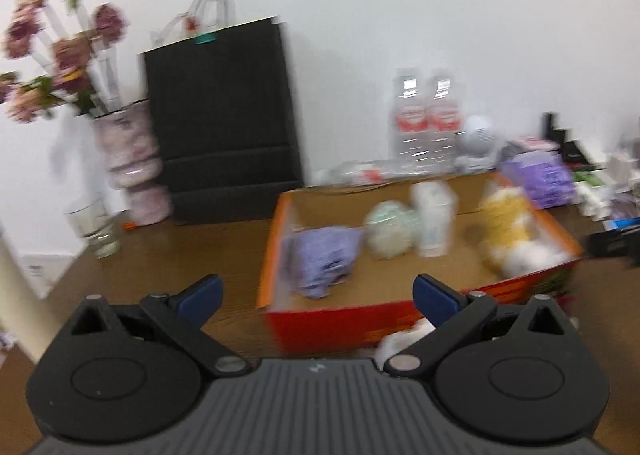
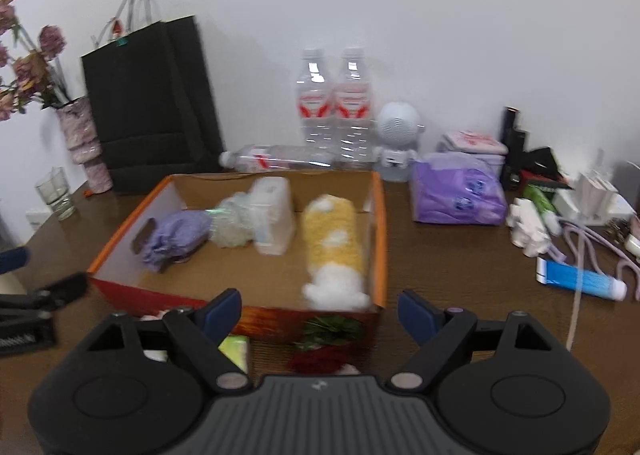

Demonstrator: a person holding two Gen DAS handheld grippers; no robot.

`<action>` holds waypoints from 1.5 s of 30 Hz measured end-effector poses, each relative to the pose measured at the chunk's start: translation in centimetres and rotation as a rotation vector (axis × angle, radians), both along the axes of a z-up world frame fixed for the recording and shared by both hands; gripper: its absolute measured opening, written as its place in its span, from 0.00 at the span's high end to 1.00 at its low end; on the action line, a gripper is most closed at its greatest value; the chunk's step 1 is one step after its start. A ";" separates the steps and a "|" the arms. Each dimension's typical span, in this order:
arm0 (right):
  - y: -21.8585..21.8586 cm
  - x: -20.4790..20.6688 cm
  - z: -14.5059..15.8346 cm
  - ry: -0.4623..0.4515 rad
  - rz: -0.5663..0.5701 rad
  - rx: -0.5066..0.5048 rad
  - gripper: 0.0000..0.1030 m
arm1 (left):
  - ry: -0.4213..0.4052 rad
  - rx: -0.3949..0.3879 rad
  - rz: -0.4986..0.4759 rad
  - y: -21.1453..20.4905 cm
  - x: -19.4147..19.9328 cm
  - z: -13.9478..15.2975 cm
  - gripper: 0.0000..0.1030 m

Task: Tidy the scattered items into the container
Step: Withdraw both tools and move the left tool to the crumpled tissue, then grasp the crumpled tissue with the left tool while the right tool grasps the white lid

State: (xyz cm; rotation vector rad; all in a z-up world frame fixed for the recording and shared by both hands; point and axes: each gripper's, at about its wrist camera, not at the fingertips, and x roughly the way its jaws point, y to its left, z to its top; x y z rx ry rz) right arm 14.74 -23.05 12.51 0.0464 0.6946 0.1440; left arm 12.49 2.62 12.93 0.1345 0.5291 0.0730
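From the left wrist, the left gripper (image 1: 316,293) hovers with jaws spread and empty before the orange-rimmed open cardboard box (image 1: 276,223) on the brown tabletop (image 1: 192,247); inside lie a lilac packet (image 1: 320,259) and a yellow-and-white plush toy (image 1: 512,231). From the right wrist, the right gripper (image 2: 320,311) is likewise spread and empty at the box's near wall. A between-picks step, I judge: next, reach the blue tube (image 2: 580,279), loose right of the box.

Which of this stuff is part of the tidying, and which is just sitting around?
Part of the job:
box
yellow plush
purple pouch
blue tube

Just lying about:
black bag
water bottles
vase
glass
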 end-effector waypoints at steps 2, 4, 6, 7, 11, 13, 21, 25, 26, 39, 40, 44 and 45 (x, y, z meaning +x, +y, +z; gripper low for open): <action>-0.9 -0.9 -1.0 -0.010 -0.026 0.018 0.17 | 0.004 -0.012 0.061 1.2 -0.5 -1.1 0.00; -1.2 -2.4 -2.1 -0.038 -0.019 0.045 0.17 | -0.003 -0.080 0.084 2.3 -1.9 -2.2 0.00; -1.1 -4.7 -3.5 -0.091 0.003 0.078 0.18 | -0.017 -0.146 0.093 3.0 -3.8 -3.6 0.00; -0.9 -5.8 -4.2 -0.114 0.016 0.088 0.19 | -0.029 -0.166 0.095 3.0 -4.7 -4.2 0.00; 0.4 -9.4 -7.1 -0.159 0.054 0.099 0.32 | -0.061 -0.199 0.054 2.3 -8.5 -6.3 0.00; 0.8 -10.7 -7.7 -0.168 0.056 0.109 0.32 | -0.075 -0.193 0.034 1.7 -10.3 -6.8 0.00; 2.8 -13.0 -9.5 -0.138 0.118 0.113 0.33 | -0.013 -0.127 -0.088 -0.8 -10.1 -8.2 0.13; 2.9 -12.8 -10.1 -0.111 0.115 0.133 0.33 | 0.013 -0.180 -0.182 -1.8 -6.7 -8.2 0.19; 2.9 -12.7 -10.2 -0.102 0.115 0.135 0.33 | 0.016 -0.201 -0.196 -1.9 -5.9 -8.4 0.19; 5.8 -10.3 -10.8 -0.077 0.207 0.084 0.33 | 0.078 -0.282 -0.099 0.7 -7.5 -9.6 0.88; 6.8 -9.8 -10.9 -0.075 0.231 0.072 0.33 | 0.072 -0.295 -0.082 1.4 -8.7 -9.5 0.88; 10.3 -7.5 -11.2 -0.056 0.276 0.046 0.40 | 0.077 -0.293 -0.058 3.2 -11.8 -9.3 0.88; 11.0 -6.9 -11.4 -0.047 0.269 0.036 0.47 | 0.084 -0.283 -0.067 3.3 -12.4 -9.2 0.88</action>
